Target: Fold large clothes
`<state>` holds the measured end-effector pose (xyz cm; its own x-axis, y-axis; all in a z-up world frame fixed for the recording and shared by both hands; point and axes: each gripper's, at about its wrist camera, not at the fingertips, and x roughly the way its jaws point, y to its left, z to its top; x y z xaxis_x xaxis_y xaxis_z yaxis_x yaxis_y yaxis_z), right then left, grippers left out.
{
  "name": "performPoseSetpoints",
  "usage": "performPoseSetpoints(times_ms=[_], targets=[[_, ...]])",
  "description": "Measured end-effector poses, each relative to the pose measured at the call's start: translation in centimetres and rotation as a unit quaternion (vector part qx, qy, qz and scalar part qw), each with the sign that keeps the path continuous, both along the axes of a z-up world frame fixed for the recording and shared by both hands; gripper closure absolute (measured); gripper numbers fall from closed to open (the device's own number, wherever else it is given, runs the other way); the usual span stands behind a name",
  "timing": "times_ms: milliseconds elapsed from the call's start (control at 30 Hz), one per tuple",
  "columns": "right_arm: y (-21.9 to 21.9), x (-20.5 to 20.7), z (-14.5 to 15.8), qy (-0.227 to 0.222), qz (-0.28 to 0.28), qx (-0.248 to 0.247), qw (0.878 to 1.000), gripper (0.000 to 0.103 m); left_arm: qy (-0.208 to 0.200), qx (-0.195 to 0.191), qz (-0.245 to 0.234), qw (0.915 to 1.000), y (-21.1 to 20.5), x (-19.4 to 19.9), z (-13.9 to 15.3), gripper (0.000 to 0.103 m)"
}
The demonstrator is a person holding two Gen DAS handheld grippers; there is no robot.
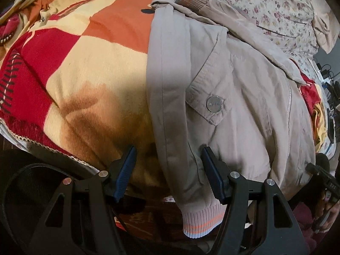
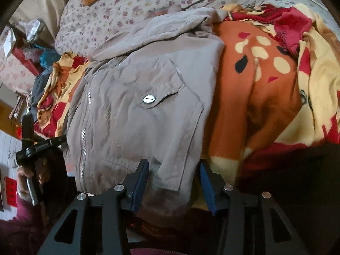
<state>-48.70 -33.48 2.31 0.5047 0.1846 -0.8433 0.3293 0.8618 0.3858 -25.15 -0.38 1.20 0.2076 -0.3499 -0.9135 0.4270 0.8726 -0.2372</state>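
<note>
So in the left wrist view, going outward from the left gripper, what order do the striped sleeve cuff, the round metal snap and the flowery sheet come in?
From the left gripper:
1. Striped sleeve cuff, low between the fingers.
2. Round metal snap, on the jacket's pocket flap, mid-frame.
3. Flowery sheet, beyond the jacket, at top.

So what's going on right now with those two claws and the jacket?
Left gripper open, straddling the jacket's sleeve. Right gripper open over the jacket hem edge. Jacket lies zipped on the blanket, sleeves folded in. Nothing in the way.
</note>
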Motion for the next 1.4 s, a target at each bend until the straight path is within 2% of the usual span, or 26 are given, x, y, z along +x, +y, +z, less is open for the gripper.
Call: performPoseSetpoints(times_ms=[167,267,433,533,600,767,800,867,1000,1167,1300,1400], targets=[[0.6,0.8,-0.4,0.000,0.009,0.005,1.000,0.047,0.002,0.001,-0.002,1.0000,0.1,0.1,0.0,0.039],[0.9,1.1,-0.6,0.006,0.017,0.003,1.000,0.045,0.005,0.003,-0.006,1.0000,0.0,-0.1,-0.1,0.039],[1.9,1.4,-0.2,0.006,0.060,0.015,0.998,0.045,0.038,-0.008,-0.034,0.9987,0.7,-0.9,-0.6,0.039],[2.9,1.5,-0.1,0.000,0.100,0.038,0.994,0.045,0.082,-0.019,-0.047,0.9954,0.9,-1.4,-1.6,0.039],[3.1,1.8,-0.6,0.005,0.102,0.041,0.994,0.045,0.104,-0.024,-0.046,0.9933,0.9,-1.6,-2.5,0.039],[2.5,1.8,-1.4,0.003,0.083,0.079,0.993,0.045,0.085,-0.027,-0.045,0.9950,0.7,-2.1,-2.0,0.039],[2.6,1.7,-1.2,0.000,0.089,0.081,0.993,0.044,0.080,-0.028,-0.047,0.9953,0.6,-2.2,-1.8,0.039],[2.8,1.5,-1.2,-0.002,0.099,0.087,0.991,0.034,0.080,-0.029,-0.044,0.9954,0.6,-2.1,-2.0,0.039],[3.6,1.9,-1.7,0.003,0.103,0.091,0.991,0.034,0.074,-0.030,-0.040,0.9960,0.0,-2.3,-2.2,0.039],[4.7,1.5,-1.4,0.002,0.142,0.099,0.985,0.034,0.080,-0.040,-0.037,0.9953,0.2,-2.3,-2.5,0.039],[4.8,1.6,-1.8,0.003,0.130,0.110,0.985,0.034,0.076,-0.037,-0.041,0.9956,0.5,-2.5,-2.6,0.039],[4.3,1.9,-2.4,0.011,0.108,0.115,0.987,0.030,0.069,-0.037,-0.042,0.9960,0.2,-2.6,-2.7,0.039]])
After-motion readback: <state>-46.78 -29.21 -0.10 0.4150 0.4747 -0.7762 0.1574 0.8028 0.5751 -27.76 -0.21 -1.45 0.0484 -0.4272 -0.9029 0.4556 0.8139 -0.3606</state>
